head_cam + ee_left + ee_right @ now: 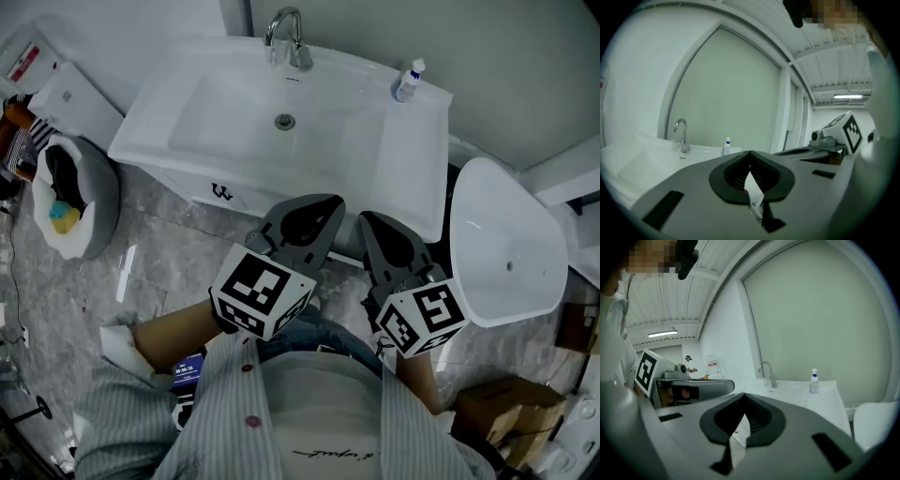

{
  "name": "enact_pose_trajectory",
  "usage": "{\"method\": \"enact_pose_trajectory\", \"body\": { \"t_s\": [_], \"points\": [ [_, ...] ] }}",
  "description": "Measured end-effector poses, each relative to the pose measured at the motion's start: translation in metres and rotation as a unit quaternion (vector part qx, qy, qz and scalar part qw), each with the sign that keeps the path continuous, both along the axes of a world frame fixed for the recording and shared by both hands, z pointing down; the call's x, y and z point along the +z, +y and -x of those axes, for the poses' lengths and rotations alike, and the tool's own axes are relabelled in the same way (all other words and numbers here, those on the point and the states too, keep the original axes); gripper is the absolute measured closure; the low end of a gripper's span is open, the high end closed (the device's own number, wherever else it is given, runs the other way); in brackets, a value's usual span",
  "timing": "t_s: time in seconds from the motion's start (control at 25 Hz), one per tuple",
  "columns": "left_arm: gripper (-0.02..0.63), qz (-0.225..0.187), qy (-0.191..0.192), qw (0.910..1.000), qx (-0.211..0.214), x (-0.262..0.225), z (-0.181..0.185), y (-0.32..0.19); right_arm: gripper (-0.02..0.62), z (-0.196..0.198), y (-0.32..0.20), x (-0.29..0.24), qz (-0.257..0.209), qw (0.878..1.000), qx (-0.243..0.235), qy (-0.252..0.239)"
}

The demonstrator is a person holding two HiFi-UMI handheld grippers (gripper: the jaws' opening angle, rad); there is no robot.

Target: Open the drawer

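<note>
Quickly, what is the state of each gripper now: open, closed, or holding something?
Left gripper: closed, tips together, holding nothing.
Right gripper: closed, tips together, holding nothing.

White on the glossy ceramic washbasin (225, 112) and the oval plastic toilet lid (506, 253). Silver on the curved chrome tap (286, 37). Blue and white on the small plastic bottle (408, 82). Grey with pale marble veining across the stone floor tiles (159, 262). Grey bodies and black pads on the left gripper (328, 204) and right gripper (370, 223), with a black-and-white square pattern on each. Fine pale stripes down the buttoned cotton shirt (225, 412). Brown on the cardboard box (492, 408).
</note>
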State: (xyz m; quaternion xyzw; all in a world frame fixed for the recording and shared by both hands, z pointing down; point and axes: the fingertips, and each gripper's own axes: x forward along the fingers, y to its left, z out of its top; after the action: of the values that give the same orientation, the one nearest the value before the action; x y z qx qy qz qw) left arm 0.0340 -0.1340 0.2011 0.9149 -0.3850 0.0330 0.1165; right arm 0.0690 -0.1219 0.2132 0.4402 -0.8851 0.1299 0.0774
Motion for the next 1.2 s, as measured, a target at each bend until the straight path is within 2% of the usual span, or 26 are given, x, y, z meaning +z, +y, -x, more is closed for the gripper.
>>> {"method": "enact_pose_trajectory", "body": {
  "t_s": [0.52, 1.2],
  "points": [
    [0.591, 0.001, -0.01, 0.9991, 0.042, 0.007, -0.024, 0.013, 0.587, -0.005, 0.008, 0.01, 0.012, 1.0, 0.013, 0.004],
    [0.591, -0.001, -0.01, 0.9992, 0.038, 0.008, -0.023, 0.019, 0.588, -0.004, 0.011, 0.016, 0.016, 1.0, 0.009, 0.011]
  ]
}}
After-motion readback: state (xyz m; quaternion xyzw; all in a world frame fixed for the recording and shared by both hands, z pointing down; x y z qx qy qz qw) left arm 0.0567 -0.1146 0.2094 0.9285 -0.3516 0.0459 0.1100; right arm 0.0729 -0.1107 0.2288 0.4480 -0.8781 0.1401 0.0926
